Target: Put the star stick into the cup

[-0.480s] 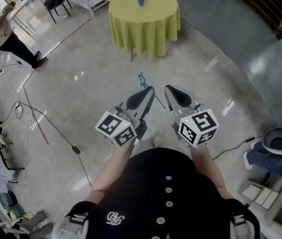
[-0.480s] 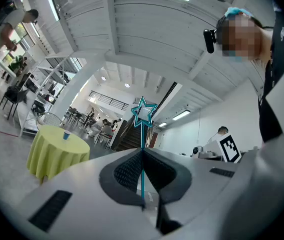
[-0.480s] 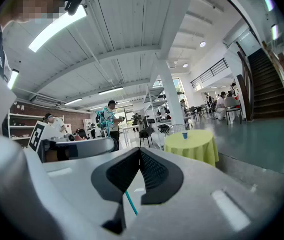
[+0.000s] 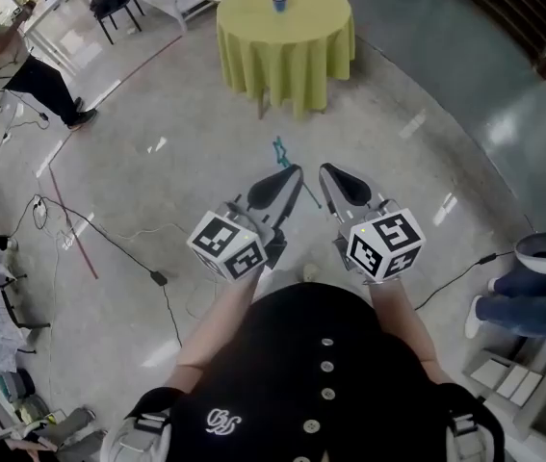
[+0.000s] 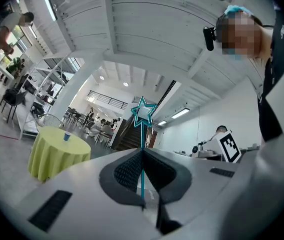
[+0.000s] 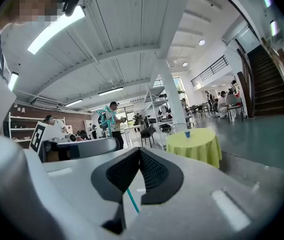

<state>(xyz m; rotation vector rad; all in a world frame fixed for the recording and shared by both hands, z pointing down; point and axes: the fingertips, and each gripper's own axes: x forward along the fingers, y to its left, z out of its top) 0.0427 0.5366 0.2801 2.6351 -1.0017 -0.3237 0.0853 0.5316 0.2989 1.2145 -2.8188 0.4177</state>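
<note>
The left hand-held gripper (image 5: 143,153) is clamped on the star stick (image 5: 144,111), a pinch its own view shows plainly, the right hand-held gripper (image 6: 139,150) sits jaws together, and the head view finds the cup (image 4: 279,1) on the bench (image 4: 292,51) well ahead.

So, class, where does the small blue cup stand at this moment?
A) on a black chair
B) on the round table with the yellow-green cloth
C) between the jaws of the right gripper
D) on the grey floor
B: the head view shows the small blue cup standing upright on top of the round table with the yellow-green cloth.
</note>
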